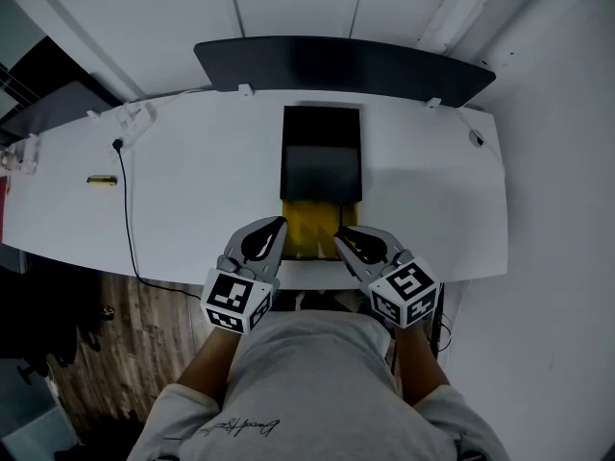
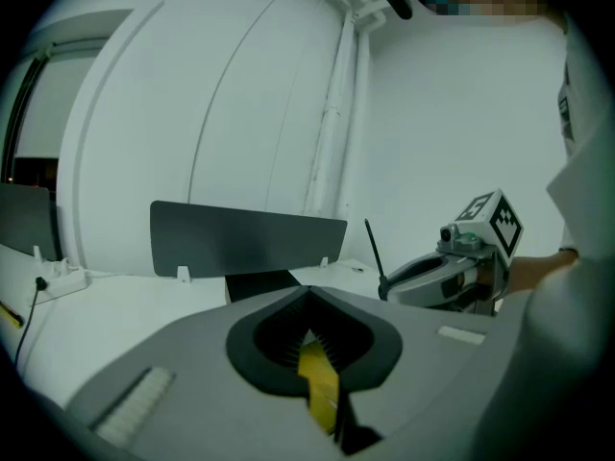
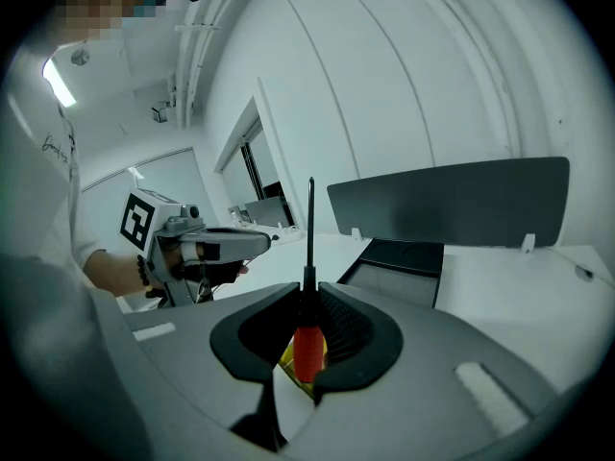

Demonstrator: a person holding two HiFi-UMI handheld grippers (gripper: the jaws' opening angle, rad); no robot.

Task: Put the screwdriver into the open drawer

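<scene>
A screwdriver with a red handle (image 3: 307, 349) and a thin black shaft (image 3: 310, 229) stands upright between the jaws of my right gripper (image 3: 309, 294), which is shut on the handle. In the head view that right gripper (image 1: 339, 233) hovers over the right edge of the yellow open drawer (image 1: 309, 221), pulled out of a low black box (image 1: 322, 152) at mid-desk. My left gripper (image 1: 281, 225) hangs at the drawer's left edge, jaws shut and empty; yellow shows below them in the left gripper view (image 2: 309, 298). The screwdriver shaft (image 2: 374, 250) also rises from the right gripper there.
A dark curved panel (image 1: 341, 65) stands along the back of the white desk (image 1: 192, 209). A black cable (image 1: 126, 214) runs down the left half, past a small yellow object (image 1: 101, 181) and a white power strip (image 1: 135, 118). Wooden floor (image 1: 144, 325) lies below the front edge.
</scene>
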